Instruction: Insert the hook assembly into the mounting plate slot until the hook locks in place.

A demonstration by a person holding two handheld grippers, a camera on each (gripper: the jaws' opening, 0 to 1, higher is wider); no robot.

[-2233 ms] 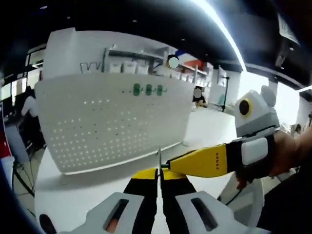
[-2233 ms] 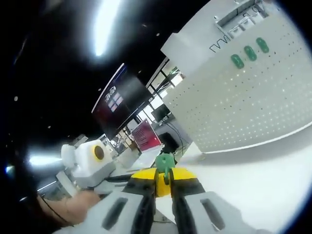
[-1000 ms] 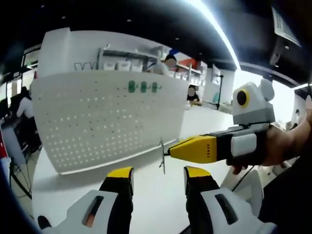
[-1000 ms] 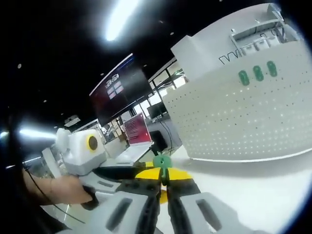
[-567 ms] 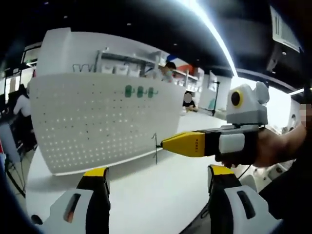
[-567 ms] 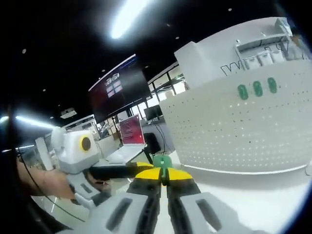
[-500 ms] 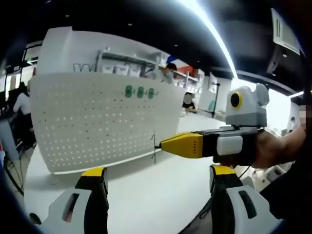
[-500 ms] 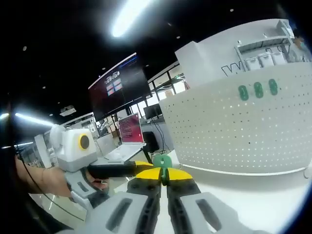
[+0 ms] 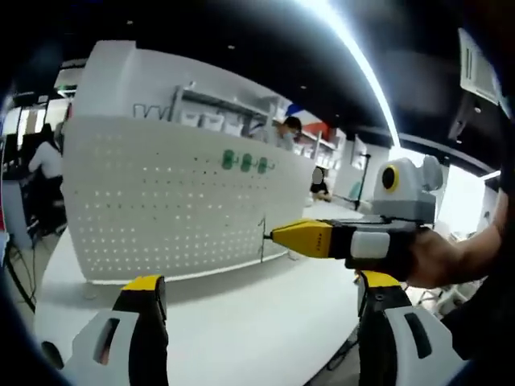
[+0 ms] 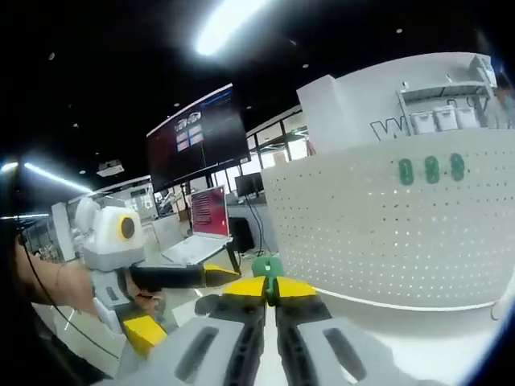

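- My left gripper [image 9: 257,305] has its yellow-tipped jaws spread wide apart with nothing between them, above the white table [image 9: 241,322].
- My right gripper [image 10: 270,291] has its jaws pressed together on the green hook assembly [image 10: 267,268], whose green head stands up just past the tips.
- In the left gripper view, the thin wire hook shows at my right gripper's tip, held off the table in front of the pegboard.
- The white pegboard mounting plate [image 9: 177,201] stands upright along the far edge of the table.
- Three green hooks [image 9: 246,162] already sit side by side near its top edge.
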